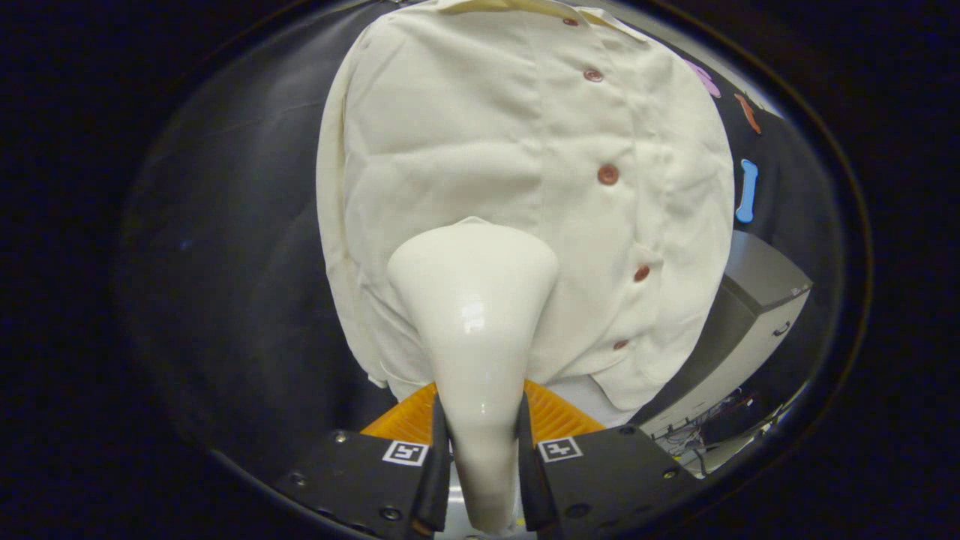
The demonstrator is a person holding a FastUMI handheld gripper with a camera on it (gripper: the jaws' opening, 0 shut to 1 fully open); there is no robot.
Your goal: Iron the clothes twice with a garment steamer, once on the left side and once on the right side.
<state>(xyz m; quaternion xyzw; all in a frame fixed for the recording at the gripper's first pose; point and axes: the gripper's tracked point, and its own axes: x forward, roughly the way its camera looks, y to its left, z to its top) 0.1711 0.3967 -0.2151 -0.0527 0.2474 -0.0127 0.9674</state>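
gripper (480,450) fingers clamped on the glossy steamer (474,315) handle, head against the cream shirt (480,135) hanging just ahead, on the panel beside the button placket; risk: slick handle twists in grip, or head snags a button (607,174)

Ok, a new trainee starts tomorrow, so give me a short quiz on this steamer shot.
1. True or false: the hand-held gripper is shut on the steamer.
2. Against which side of the shirt's button row does the steamer head lie? A) the side towards the grey cabinet B) the other side
3. Fill in: behind the fingers, below the shirt hem, lies a ribbed ______ thing.

Key: 1 true; 2 B; 3 orange.
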